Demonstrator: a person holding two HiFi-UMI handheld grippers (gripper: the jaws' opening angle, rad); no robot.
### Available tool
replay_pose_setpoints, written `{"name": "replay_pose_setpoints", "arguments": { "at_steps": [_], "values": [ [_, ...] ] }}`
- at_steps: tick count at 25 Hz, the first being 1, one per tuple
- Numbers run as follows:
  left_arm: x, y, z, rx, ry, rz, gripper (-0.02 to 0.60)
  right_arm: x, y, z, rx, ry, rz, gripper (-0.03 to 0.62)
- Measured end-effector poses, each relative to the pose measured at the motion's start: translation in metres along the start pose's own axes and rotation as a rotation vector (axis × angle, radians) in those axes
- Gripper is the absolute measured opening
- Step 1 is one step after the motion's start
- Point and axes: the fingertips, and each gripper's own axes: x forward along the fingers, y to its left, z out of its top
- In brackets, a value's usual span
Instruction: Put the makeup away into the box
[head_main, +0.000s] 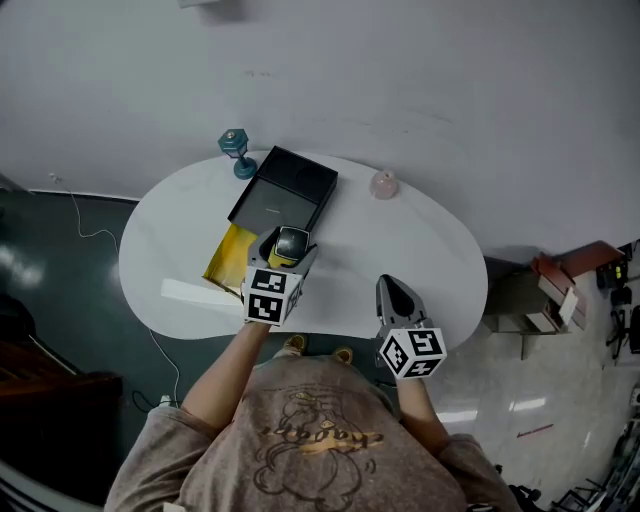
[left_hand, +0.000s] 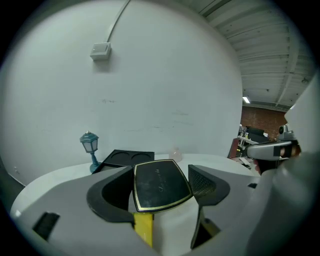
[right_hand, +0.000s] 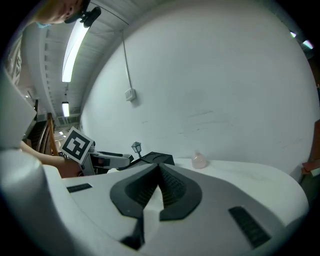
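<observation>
Left gripper (left_hand: 157, 192): we have it clamped on the black compact (left_hand: 159, 182), with one jaw pressed against each side edge.
Right gripper (right_hand: 159, 187): its jaws are pressed together on nothing, and it waits low at the near edge of the table (head_main: 440, 260).
Where the compact is: it is held up off the table, above the yellow piece (left_hand: 143, 227) and just short of the box (head_main: 290, 185).
Which way it points: the gold-trimmed lid faces up and back towards us. The far edge aims at the box and the wall behind it.
Long axis: it looks to us to run across the jaws, side to side, but the shape is close to square, so we won't swear to it.
Tilt: it isn't level, since the near edge dips at the left corner.
Risk, slip: we're pinching only two smooth edges, so we reckon a quick swing could pivot the compact or drop it onto the yellow piece.
Risk, catch: if it goes in tilted like this, the low corner may snag the box rim.
Risk, fit: the tray shows round recesses, so it may sit proud.
Risk, neighbours: the teal lantern (head_main: 236, 150) stands just beside the box's far corner, and a wide sweep could knock it.
</observation>
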Motion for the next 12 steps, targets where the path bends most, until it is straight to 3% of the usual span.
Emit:
{"name": "replay_pose_setpoints", "arguments": {
  "at_steps": [12],
  "values": [
    [-0.035, 0.057, -0.021, -0.072, 0.007, 0.107, 0.367, 0.032, 0.041, -0.006, -0.024, 0.034, 0.101, 0.002]
  ]
}}
